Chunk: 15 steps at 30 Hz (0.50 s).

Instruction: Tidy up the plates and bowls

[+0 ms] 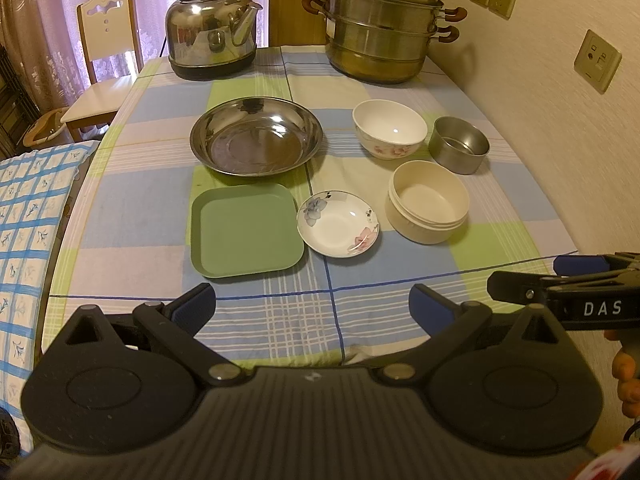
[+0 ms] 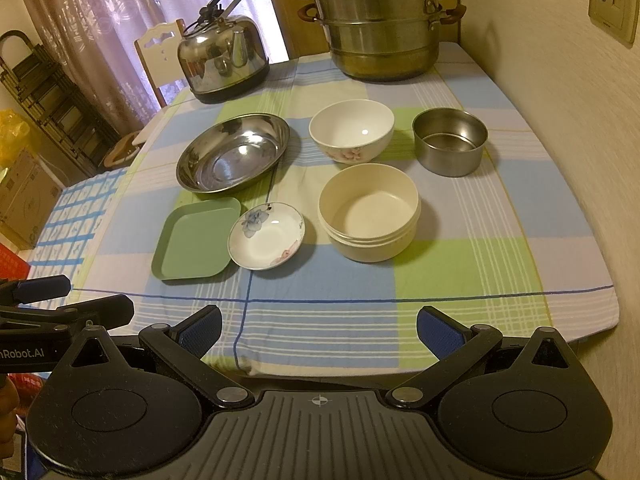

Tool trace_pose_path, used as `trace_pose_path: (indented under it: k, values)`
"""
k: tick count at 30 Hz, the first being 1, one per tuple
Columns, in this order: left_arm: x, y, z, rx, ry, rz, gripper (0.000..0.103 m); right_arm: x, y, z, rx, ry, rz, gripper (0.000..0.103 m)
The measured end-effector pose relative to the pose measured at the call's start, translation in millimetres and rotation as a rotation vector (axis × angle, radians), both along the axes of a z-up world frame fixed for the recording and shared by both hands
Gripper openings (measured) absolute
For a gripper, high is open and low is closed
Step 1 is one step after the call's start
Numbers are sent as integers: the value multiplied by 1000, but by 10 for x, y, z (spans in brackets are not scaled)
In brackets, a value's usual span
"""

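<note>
Both-handed, the left gripper (image 1: 312, 306) and right gripper (image 2: 319, 330) hover spread wide and empty over the near table edge. Beyond them sits the saucer (image 2: 266, 241), touching the green plate (image 2: 196, 240) on its left; cream bowl (image 2: 370, 210) right, steel pan (image 2: 233, 152), white bowl (image 2: 351, 130) and steel cup (image 2: 450, 140) behind. All are empty. Only the right view shows a yellow bag (image 2: 14, 130).
</note>
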<state>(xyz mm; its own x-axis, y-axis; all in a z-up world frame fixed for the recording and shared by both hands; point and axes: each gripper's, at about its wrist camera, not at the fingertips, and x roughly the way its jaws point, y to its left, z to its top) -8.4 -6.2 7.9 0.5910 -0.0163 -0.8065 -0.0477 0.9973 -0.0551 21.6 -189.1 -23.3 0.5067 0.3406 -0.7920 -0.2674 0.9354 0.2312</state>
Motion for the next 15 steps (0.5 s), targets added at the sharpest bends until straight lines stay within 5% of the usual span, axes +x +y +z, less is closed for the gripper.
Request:
trace_pose_path:
  k: [15]
  values:
    - [-4, 2, 0, 0, -1, 0, 103, 13, -20, 7, 0, -1, 0, 103]
